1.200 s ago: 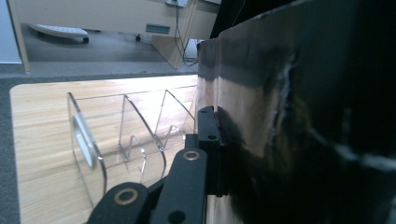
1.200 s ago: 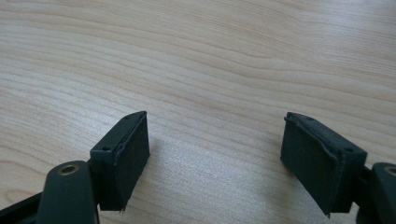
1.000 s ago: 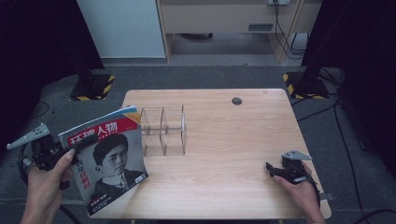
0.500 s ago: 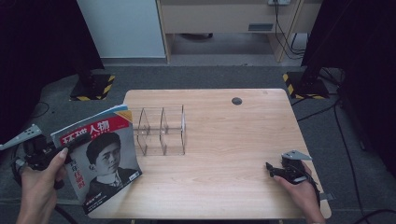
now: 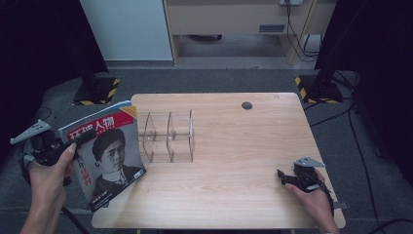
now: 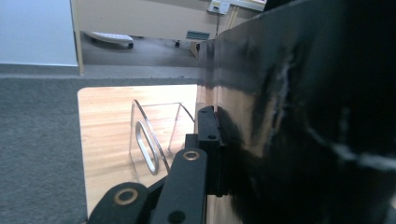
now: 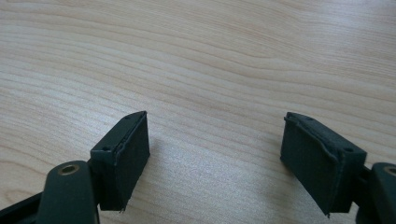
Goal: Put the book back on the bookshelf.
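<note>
A magazine (image 5: 104,153) with a portrait on its cover is held tilted over the table's left edge, my left gripper (image 5: 84,137) shut on its top left part. In the left gripper view the magazine (image 6: 303,116) is a dark slab pressed against the jaw, and the left gripper (image 6: 217,140) has no gap showing. A clear divided rack (image 5: 168,136) stands just right of the magazine; it appears past the jaw as the rack (image 6: 149,135). My right gripper (image 5: 281,176) rests at the table's front right, open. The right gripper (image 7: 217,140) has bare wood between its pads.
The wooden table (image 5: 243,146) has a dark round grommet (image 5: 247,105) near its far edge. Grey carpet surrounds it. Black stand bases with yellow-striped tape (image 5: 95,92) sit on the floor at the far left and far right.
The left hand and the magazine have drifted slightly left, away from the clear rack. The right hand has stayed put.
</note>
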Motion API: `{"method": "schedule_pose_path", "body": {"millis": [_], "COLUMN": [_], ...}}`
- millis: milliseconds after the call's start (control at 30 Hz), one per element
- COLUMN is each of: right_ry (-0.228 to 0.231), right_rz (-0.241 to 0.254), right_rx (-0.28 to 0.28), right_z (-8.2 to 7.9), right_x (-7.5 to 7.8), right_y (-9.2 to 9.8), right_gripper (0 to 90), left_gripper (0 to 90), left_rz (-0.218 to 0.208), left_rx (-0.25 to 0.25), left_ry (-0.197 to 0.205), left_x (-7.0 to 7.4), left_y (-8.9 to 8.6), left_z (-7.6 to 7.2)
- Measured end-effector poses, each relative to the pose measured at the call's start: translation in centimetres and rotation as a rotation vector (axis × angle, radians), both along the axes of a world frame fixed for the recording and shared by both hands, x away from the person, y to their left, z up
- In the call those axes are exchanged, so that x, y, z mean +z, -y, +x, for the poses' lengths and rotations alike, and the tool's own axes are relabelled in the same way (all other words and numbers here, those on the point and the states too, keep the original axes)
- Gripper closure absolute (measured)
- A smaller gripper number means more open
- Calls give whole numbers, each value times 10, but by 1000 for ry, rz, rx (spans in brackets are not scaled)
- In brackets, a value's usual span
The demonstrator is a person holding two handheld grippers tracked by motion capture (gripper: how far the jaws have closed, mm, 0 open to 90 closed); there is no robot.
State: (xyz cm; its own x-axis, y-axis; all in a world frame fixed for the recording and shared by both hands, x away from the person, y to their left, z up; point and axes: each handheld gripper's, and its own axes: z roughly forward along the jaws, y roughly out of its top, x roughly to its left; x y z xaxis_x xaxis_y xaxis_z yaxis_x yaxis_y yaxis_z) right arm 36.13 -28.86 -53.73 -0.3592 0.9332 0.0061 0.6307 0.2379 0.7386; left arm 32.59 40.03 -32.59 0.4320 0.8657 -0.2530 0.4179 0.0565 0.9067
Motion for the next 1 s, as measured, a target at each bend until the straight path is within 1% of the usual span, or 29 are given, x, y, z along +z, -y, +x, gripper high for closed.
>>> {"method": "schedule_pose_path", "body": {"millis": [33, 67, 233, 467, 500, 567, 600, 633, 667, 767, 800, 833, 967, 1000], "right_ry": [0, 0, 0, 0, 0, 0, 0, 0, 0, 0, 0, 0, 0, 0], "right_rz": [1, 0, 1, 1, 1, 1, 1, 1, 1, 1, 1, 1, 1, 1], "right_rx": [1, 0, 0, 2, 3, 2, 2, 2, 2, 2, 2, 3, 2, 2], "right_z": [0, 0, 0, 0, 0, 0, 0, 0, 0, 0, 0, 0, 0, 0], "right_x": [0, 0, 0, 0, 0, 0, 0, 0, 0, 0, 0, 0, 0, 0], "right_y": [0, 0, 0, 0, 0, 0, 0, 0, 0, 0, 0, 0, 0, 0], "right_gripper": [239, 239, 239, 239, 239, 239, 239, 239, 239, 239, 239, 239, 239, 239], "left_gripper": [864, 864, 864, 864, 864, 864, 864, 864, 864, 864, 864, 864, 864, 864], "left_rz": [17, 20, 18, 0, -2, -5, -15, -15, -23, -28, -28, -31, -38, -44], "left_rx": [6, 9, 21, 57, 69, 74, 87, 87, 99, 118, 118, 127, 136, 148], "left_ry": [4, 4, 1, 5, 11, 14, 19, 19, 21, 24, 24, 23, 26, 30], "left_x": [2, 2, 3, 2, 2, 2, 1, 1, 1, 0, 0, -2, -3, -4], "left_y": [2, 3, 3, 4, 4, 4, 4, 4, 4, 5, 5, 6, 8, 10], "left_z": [2, 3, 8, 21, 25, 27, 31, 31, 35, 42, 42, 45, 51, 54]}}
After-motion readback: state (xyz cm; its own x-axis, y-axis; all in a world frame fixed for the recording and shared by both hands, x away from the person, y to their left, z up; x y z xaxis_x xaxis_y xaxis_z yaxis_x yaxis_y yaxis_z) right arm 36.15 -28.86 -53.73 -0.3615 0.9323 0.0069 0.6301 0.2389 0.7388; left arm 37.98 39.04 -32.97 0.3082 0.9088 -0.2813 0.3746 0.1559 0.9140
